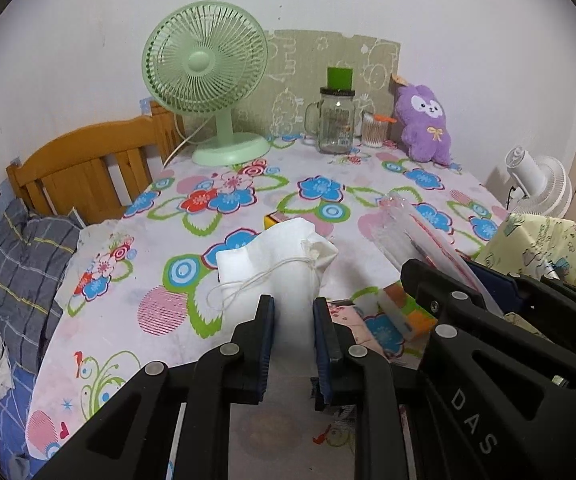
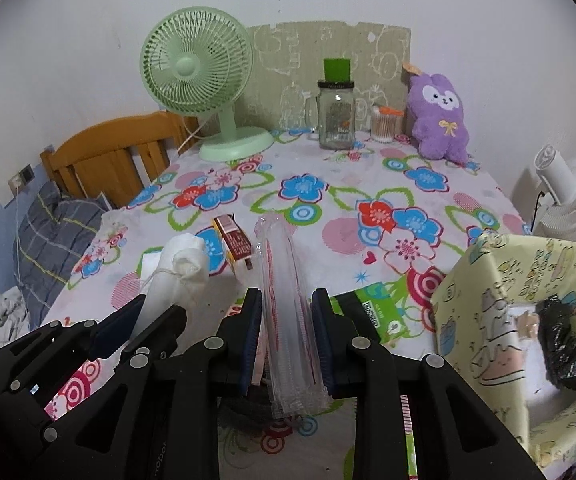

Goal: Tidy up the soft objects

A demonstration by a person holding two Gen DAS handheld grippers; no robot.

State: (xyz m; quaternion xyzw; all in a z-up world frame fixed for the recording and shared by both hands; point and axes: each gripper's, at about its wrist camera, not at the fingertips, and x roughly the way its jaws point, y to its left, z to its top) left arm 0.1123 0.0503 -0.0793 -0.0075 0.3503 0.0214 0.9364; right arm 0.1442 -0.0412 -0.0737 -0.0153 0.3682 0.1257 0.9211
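My left gripper (image 1: 294, 304) is shut on a white drawstring pouch (image 1: 284, 256), which sticks up between the pads above the flowered tablecloth (image 1: 160, 320). Just to its right, my right gripper (image 2: 287, 300) is shut on a long clear plastic pack with red lines (image 2: 284, 264). The right wrist view shows the left gripper (image 2: 156, 304) and its white pouch (image 2: 186, 260) at lower left. The left wrist view shows the right gripper (image 1: 476, 280) and its clear pack (image 1: 404, 224) at right. A purple plush toy (image 2: 440, 116) leans against the back wall.
An open box lined with yellow cartoon paper (image 2: 488, 280) stands at the right table edge, with a crumpled black bag (image 2: 564, 352) inside. A small red-brown carton (image 2: 236, 242) and a green packet (image 2: 380, 312) lie near the grippers. A green fan (image 1: 204, 80) and a glass jar (image 1: 336, 120) stand at the back.
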